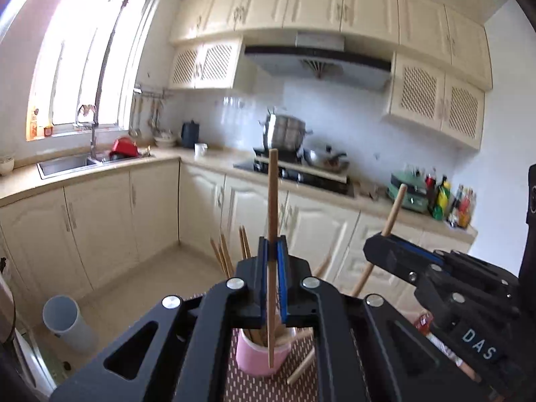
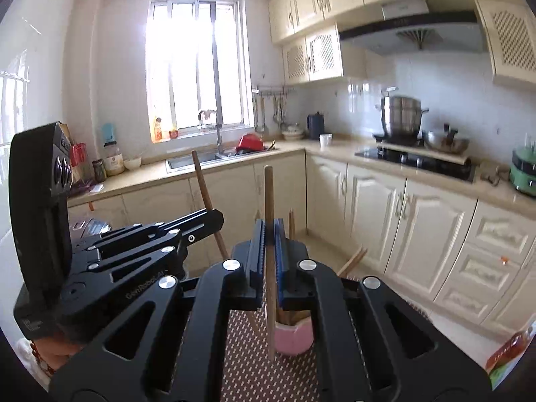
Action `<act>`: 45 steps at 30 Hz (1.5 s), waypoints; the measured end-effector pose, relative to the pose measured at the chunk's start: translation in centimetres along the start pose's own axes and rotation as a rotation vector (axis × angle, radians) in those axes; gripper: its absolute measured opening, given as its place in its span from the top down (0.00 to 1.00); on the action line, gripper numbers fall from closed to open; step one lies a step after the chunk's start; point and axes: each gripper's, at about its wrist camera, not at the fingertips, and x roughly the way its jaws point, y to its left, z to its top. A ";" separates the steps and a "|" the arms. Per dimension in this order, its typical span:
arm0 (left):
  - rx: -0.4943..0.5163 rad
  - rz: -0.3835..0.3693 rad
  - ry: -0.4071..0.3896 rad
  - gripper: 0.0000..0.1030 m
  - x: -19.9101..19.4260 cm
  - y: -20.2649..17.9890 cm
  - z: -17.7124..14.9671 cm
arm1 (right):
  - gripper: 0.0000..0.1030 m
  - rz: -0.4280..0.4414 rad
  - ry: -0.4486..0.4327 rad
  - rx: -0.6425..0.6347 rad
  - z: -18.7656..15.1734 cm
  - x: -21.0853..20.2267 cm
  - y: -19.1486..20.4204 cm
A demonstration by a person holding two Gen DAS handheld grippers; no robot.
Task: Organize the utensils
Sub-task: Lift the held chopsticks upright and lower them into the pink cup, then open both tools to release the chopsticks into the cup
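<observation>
Here, the left hand-held gripper is clenched on one wooden chopstick and the right hand-held gripper on another — each stick held near upright, its long axis running down toward the pink cup. The cup, already bristling with chopsticks, stands on the dotted mat directly below and just ahead of both grippers — neither looks clearly nearer. One loose chopstick lies on the mat beside the cup.

- We are in a home kitchen: cream cabinets run under an L-shaped counter.
- We see a sink below the window.
- A range hood hangs over the stove with pots.
</observation>
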 end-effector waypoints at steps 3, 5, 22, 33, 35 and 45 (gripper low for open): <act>-0.016 0.000 -0.036 0.94 1.0 0.0 0.7 | 0.94 -0.007 -0.019 -0.004 0.7 1.0 -0.2; -0.015 0.000 -0.055 0.94 1.8 -0.1 0.9 | 0.94 -0.014 -0.039 -0.005 1.0 1.7 -0.4; -0.010 -0.024 0.017 0.94 6.3 1.2 -3.3 | 0.94 -0.040 -0.053 0.003 -0.2 3.8 -1.6; 0.013 -0.011 0.063 0.94 7.1 1.9 -6.2 | 0.94 -0.033 0.038 -0.020 -4.4 5.1 -1.4; 0.020 -0.013 0.073 0.94 7.2 1.8 -6.5 | 0.94 -0.038 0.049 -0.020 -5.0 5.3 -1.5; 0.012 -0.029 0.142 0.93 7.9 2.1 -7.7 | 0.94 -0.060 0.079 -0.011 -6.8 6.1 -1.8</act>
